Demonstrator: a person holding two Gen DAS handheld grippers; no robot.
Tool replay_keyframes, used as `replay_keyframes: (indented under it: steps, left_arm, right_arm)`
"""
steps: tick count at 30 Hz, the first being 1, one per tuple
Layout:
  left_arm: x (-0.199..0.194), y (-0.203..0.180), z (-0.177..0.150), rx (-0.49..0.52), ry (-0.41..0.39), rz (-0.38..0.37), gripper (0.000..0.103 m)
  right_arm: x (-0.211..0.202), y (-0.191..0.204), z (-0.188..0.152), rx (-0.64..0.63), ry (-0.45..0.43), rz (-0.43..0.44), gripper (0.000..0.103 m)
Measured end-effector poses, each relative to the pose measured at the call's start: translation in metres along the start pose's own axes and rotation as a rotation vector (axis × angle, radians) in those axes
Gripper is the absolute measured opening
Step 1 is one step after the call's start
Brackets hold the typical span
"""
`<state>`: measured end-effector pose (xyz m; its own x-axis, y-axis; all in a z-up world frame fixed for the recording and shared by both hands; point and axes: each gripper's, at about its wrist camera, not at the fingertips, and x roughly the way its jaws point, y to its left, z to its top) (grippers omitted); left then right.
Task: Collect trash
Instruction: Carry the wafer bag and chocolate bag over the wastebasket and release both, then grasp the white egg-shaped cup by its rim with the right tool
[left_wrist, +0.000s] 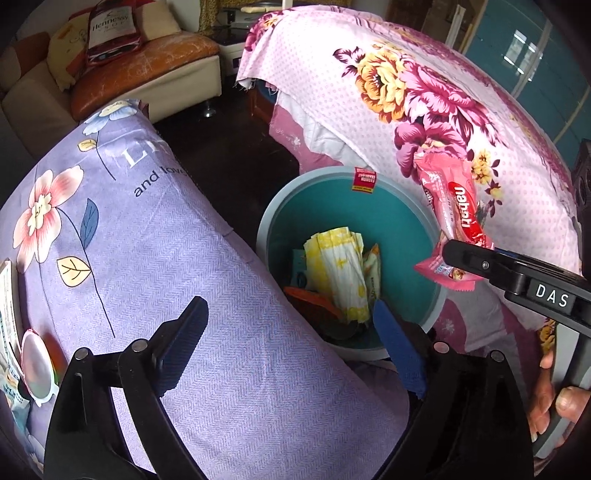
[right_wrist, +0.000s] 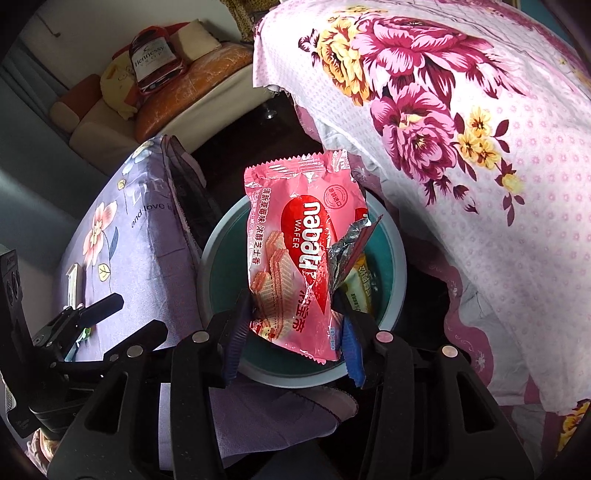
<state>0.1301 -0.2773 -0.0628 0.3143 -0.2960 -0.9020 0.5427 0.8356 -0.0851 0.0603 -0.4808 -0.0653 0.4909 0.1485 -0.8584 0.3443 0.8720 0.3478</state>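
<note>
Bin (left_wrist: 417, 206) already holds several wrappers, yellow-white packet uppermost. Pink wafer wrapper (right_wrist: 295, 266) hangs over its mouth, not yet dropped. Foil-lidded cup (left_wrist: 35, 363) remains on the lilac cloth at 9 o'clock. Right gripper (right_wrist: 291, 325) clamped on wrapper's lower end. Left gripper (left_wrist: 288, 343) fingers wide apart, empty.

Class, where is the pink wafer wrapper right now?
The pink foil wafer wrapper is clamped in the right tool, directly above the round teal bin, between the two cloth-covered surfaces.
</note>
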Motion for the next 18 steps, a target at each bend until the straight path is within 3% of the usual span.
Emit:
replay_keyframes:
  steps: [6, 11, 18]
  left_arm:
    - [-0.005, 0.019, -0.011, -0.043, 0.007, -0.008, 0.092]
    - [-0.013, 0.032, -0.018, -0.068, -0.004, -0.015, 0.093]
    - [-0.027, 0.052, -0.031, -0.098, -0.019, -0.019, 0.095]
  right_arm:
    - [0.011, 0.011, -0.002, -0.018, 0.032, -0.017, 0.047]
    - [0.014, 0.020, -0.004, -0.027, 0.048, -0.035, 0.067]
    - [0.012, 0.039, -0.008, -0.039, 0.058, -0.049, 0.075]
